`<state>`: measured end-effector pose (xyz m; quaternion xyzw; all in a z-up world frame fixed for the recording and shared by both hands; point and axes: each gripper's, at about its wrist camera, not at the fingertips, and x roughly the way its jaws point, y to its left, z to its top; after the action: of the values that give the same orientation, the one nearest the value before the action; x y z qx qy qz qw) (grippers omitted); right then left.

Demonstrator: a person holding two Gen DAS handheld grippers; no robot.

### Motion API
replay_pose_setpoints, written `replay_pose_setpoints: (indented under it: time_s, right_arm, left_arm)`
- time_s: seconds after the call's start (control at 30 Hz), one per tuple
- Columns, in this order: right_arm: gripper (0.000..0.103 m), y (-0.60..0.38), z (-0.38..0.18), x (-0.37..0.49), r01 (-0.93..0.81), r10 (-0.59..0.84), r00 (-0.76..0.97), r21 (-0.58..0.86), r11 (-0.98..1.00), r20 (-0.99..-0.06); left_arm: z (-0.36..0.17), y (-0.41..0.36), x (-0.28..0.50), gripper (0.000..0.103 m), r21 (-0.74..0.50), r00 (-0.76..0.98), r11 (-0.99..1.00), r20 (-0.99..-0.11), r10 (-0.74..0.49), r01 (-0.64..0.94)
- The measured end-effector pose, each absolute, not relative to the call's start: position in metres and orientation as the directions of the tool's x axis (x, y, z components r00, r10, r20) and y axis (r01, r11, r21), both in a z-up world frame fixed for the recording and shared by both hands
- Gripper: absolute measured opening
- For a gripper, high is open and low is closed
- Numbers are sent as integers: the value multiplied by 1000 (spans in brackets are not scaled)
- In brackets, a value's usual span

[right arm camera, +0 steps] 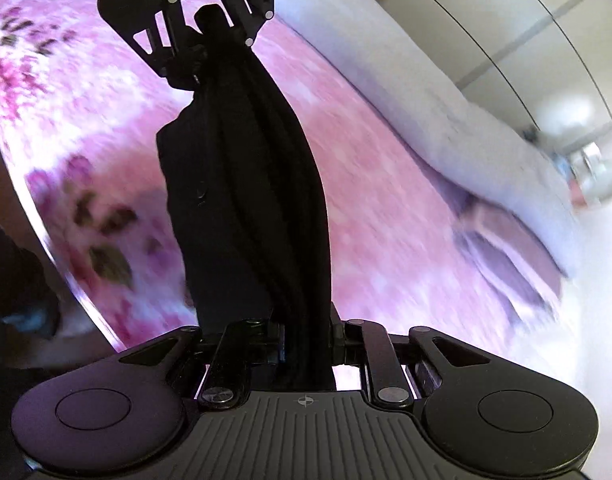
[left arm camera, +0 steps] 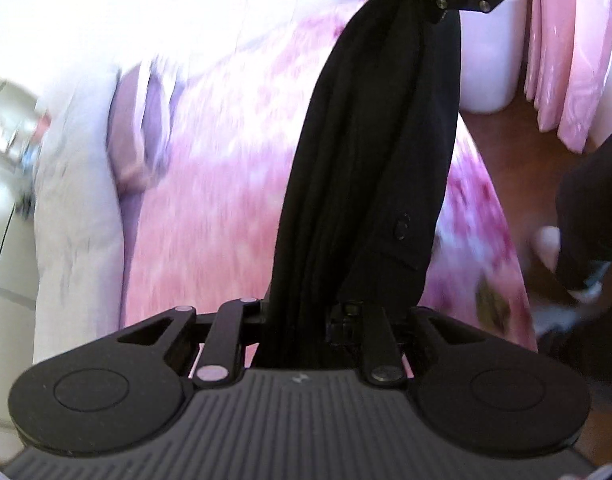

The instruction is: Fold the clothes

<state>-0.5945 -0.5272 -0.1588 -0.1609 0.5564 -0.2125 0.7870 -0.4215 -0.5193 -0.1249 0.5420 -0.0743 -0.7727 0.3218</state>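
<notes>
quick count, all that can be made out:

- black garment (left arm camera: 370, 168): one, with one button (left arm camera: 402, 229) seen on it
- grippers: two, left gripper (left arm camera: 302, 320) and right gripper (right arm camera: 306, 334), each also seen in other's view
- pink floral bedspread (left arm camera: 226, 200): one
- white pillow (right arm camera: 406, 92): one long one counted
- purple folded item (right arm camera: 502, 256): one, too blurred to be told
- pink curtain (left arm camera: 566, 60): one, in several folds

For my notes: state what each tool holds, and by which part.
Both hold one black garment, stretched between them. The left tool is shut on one bunched end, the right tool on the other. Which part of the garment each end is cannot be told.
</notes>
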Motion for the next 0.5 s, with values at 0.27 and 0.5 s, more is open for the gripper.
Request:
replay_pose_setpoints:
  time_s: [0.27,0.5]
  right_arm:
    - [15,-649,-152,-731,225,-631,194,-592,774,-751]
    - [16,-813,-170,-870,150,-750,189,-736,660,-634]
  left_arm:
    - [-114,-673,-586,17,547,-249,-769,-735,-631,331]
    - [-136,-814,-741,17,654,-172,-680,-667,-725,330]
